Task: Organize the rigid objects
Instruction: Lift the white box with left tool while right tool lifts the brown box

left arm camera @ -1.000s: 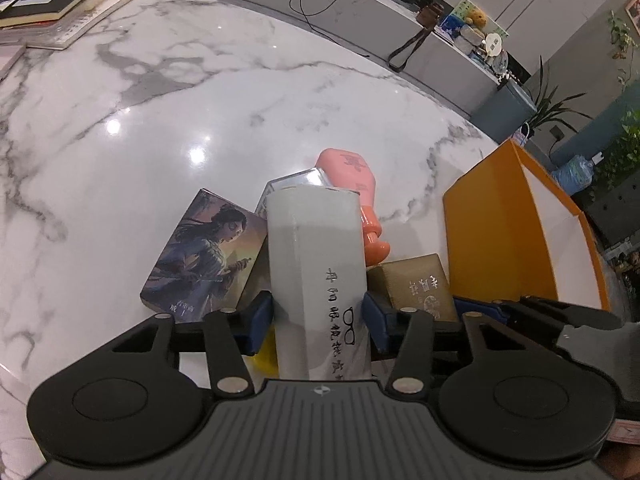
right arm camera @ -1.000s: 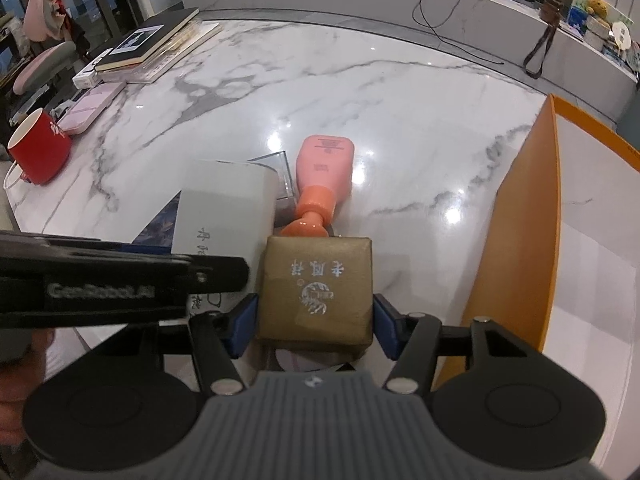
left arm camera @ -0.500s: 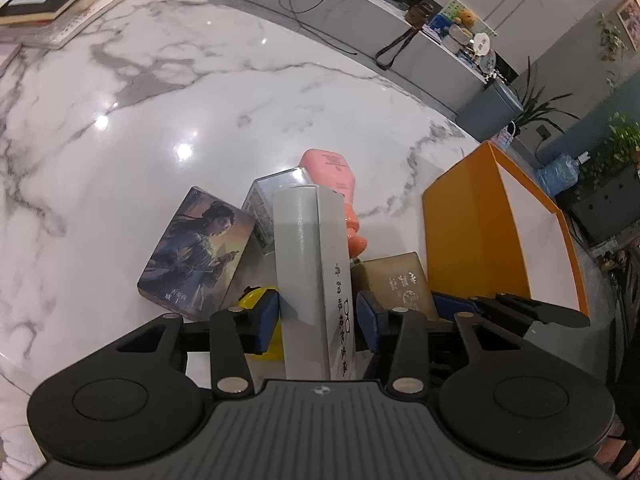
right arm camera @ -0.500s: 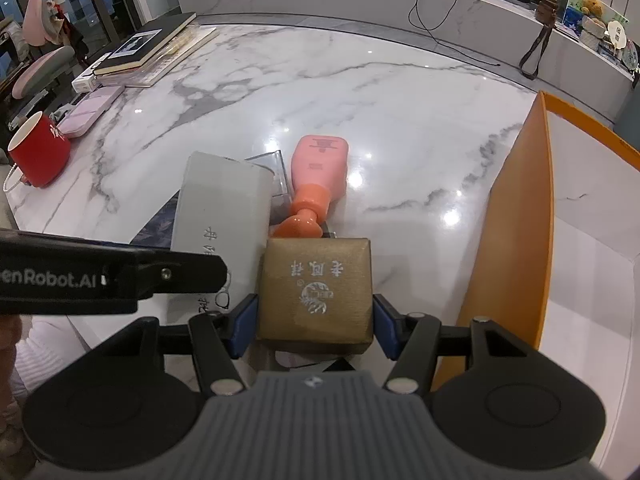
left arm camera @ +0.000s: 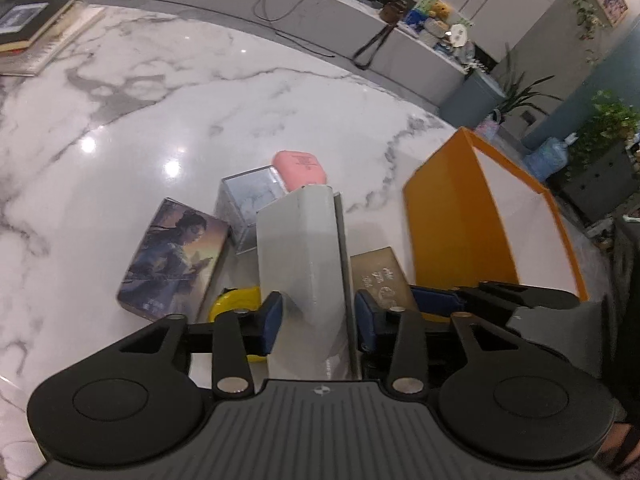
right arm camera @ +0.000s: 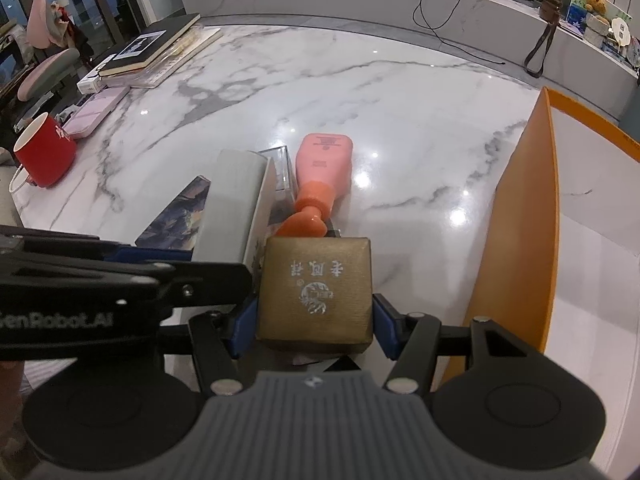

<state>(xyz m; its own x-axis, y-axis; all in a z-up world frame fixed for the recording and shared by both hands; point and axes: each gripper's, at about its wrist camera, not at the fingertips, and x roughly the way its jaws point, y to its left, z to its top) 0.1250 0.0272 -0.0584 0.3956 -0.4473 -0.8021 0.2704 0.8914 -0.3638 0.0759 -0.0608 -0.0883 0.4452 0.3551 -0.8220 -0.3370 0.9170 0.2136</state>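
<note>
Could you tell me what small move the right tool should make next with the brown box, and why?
Probably carry it rightward, over the orange bin. The right tool already clamps the brown box, and the bin stands open just to its right.

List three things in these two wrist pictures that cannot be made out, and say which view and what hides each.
- Yellow object, left wrist view: mostly hidden behind the left tool and white box.
- Clear box, right wrist view: largely behind the white box.
- Orange bin, right wrist view: cut off by the frame edge; its inside hardly shows.
</note>
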